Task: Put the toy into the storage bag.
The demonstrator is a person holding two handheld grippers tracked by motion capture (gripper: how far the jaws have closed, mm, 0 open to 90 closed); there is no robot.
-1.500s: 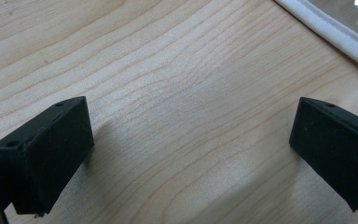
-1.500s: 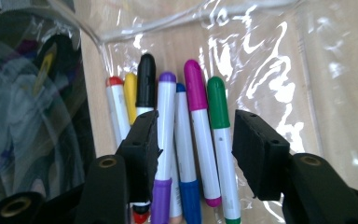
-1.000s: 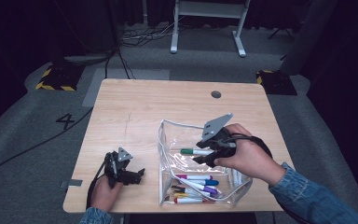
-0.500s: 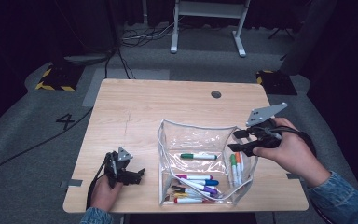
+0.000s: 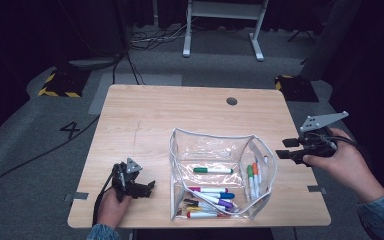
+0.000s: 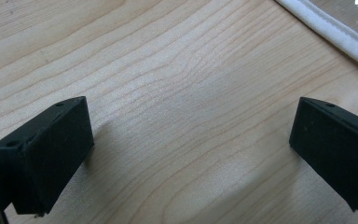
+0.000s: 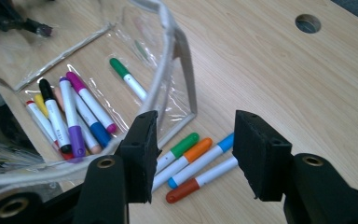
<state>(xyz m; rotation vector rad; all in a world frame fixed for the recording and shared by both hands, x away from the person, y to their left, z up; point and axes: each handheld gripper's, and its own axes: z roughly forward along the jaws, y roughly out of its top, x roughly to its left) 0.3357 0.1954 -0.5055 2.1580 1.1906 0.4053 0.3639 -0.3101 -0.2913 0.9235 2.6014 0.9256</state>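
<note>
A clear pouch (image 5: 210,136) with white trim stands open on the wooden table (image 5: 180,110), its rim (image 7: 170,32) close ahead in the right gripper view. Several coloured markers (image 5: 210,195) lie inside it, a green one (image 5: 212,170) (image 7: 128,79) apart from the rest. More markers (image 5: 253,175) (image 7: 191,161) lie by the pouch's right end wall. My right gripper (image 5: 281,149) (image 7: 193,140) hovers open near the table's right edge, pointing at the pouch, with nothing between its jaws. At the front left, my left gripper (image 5: 149,189) (image 6: 191,140) rests open on bare wood, also pointing toward the pouch.
A round cable hole (image 5: 231,101) (image 7: 307,22) sits in the table's far right part. The pouch's white trim (image 6: 335,28) is at the upper right of the left gripper view. Floor, cables and a stand's white legs (image 5: 222,30) lie beyond the table.
My right gripper has travelled from above the pouch rightward to the table's right edge, uncovering the markers by the pouch's right end. The left gripper has stayed still.
</note>
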